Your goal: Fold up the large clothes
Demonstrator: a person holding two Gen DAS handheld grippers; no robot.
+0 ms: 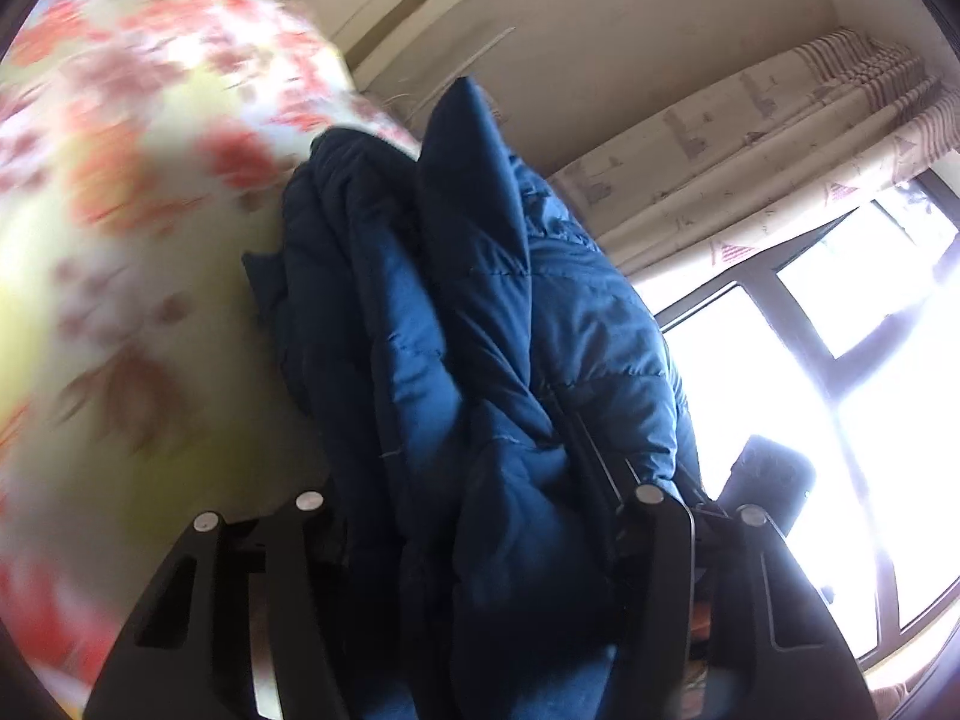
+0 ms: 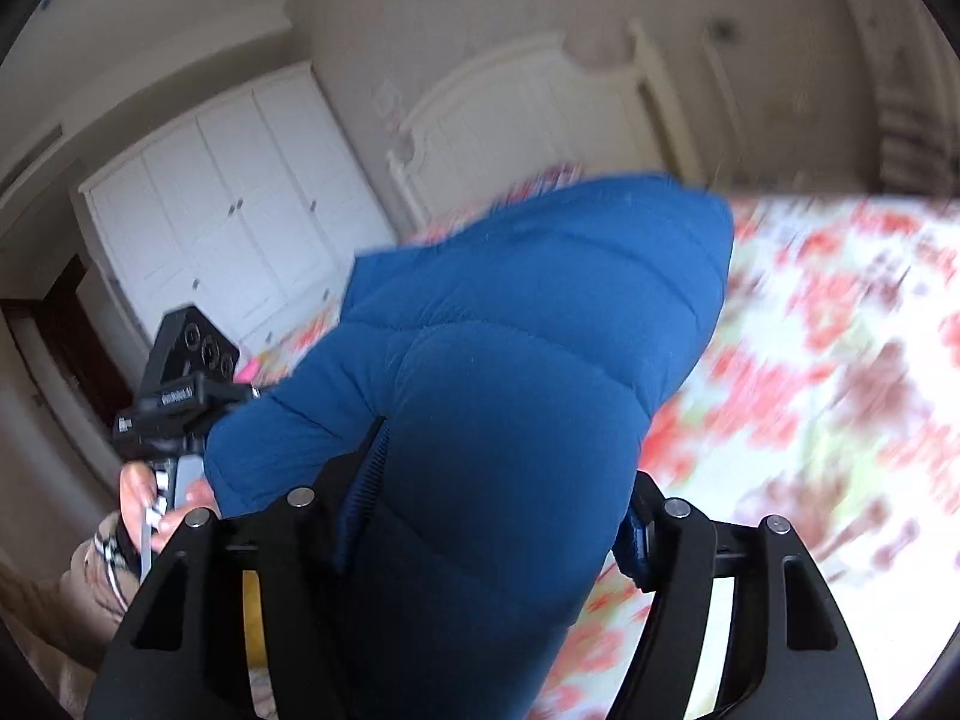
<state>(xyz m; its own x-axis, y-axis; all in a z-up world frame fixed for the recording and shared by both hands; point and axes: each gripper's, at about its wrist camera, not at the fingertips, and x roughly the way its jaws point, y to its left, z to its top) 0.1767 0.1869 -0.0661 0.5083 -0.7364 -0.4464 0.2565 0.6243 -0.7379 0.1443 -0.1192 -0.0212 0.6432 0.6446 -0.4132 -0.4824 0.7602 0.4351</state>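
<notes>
A dark blue puffy quilted jacket (image 1: 480,312) fills the middle of the left wrist view, bunched between my left gripper's (image 1: 480,504) black fingers, which are shut on it. In the right wrist view the same blue jacket (image 2: 510,360) bulges between my right gripper's (image 2: 498,480) fingers, which are shut on it and hold it above the bed. My left gripper (image 2: 174,396), held in a hand, shows at the left of the right wrist view, beside the jacket. The fingertips of both grippers are hidden by the fabric.
A bed with a floral red, white and yellow cover (image 2: 828,360) lies under the jacket, blurred by motion; it also shows in the left wrist view (image 1: 132,192). A white headboard (image 2: 510,120), white wardrobe (image 2: 228,198), curtains (image 1: 780,138) and a bright window (image 1: 840,372) surround it.
</notes>
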